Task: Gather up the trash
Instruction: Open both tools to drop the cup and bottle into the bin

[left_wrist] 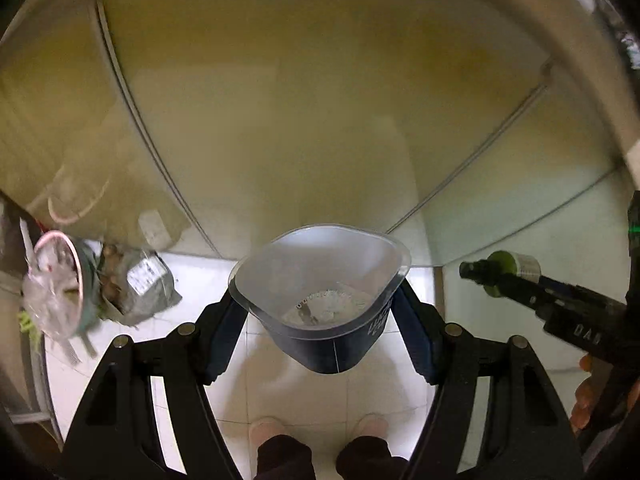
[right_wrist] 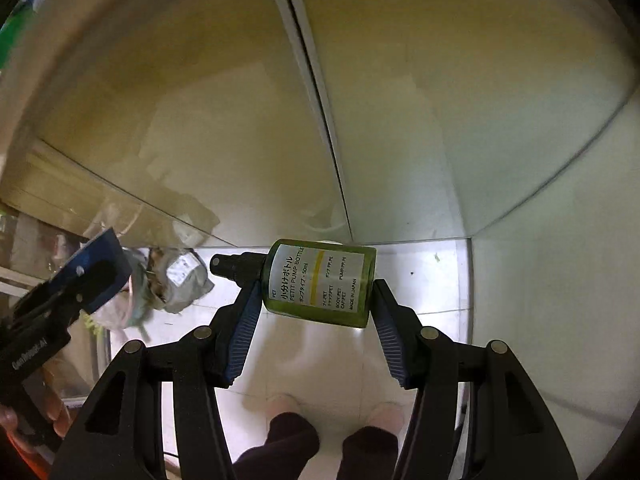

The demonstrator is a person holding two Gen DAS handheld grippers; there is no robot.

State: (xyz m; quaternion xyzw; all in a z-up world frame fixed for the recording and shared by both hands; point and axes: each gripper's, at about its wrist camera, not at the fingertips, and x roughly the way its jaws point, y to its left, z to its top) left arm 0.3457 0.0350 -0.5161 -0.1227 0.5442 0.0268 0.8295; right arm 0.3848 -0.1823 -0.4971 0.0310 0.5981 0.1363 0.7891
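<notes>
My left gripper (left_wrist: 318, 294) is shut on a dark blue plastic cup (left_wrist: 320, 344), gripped by its sides, with the pale, empty-looking inside facing the camera. My right gripper (right_wrist: 318, 288) is shut on a small green pump bottle (right_wrist: 320, 304) with a white label, held sideways with its black nozzle pointing left. Both point steeply down over a white tiled floor (right_wrist: 320, 364). The bottle (left_wrist: 508, 266) also shows at the right of the left wrist view. The cup (right_wrist: 96, 272) appears at the left of the right wrist view.
A heap of trash lies on the floor to the left: a crumpled grey bag (left_wrist: 148, 288) and a pink-rimmed cup stuffed with clear plastic (left_wrist: 56, 284). Glossy beige cabinet doors (left_wrist: 280, 100) rise ahead. The person's slippered feet (left_wrist: 268, 428) stand below.
</notes>
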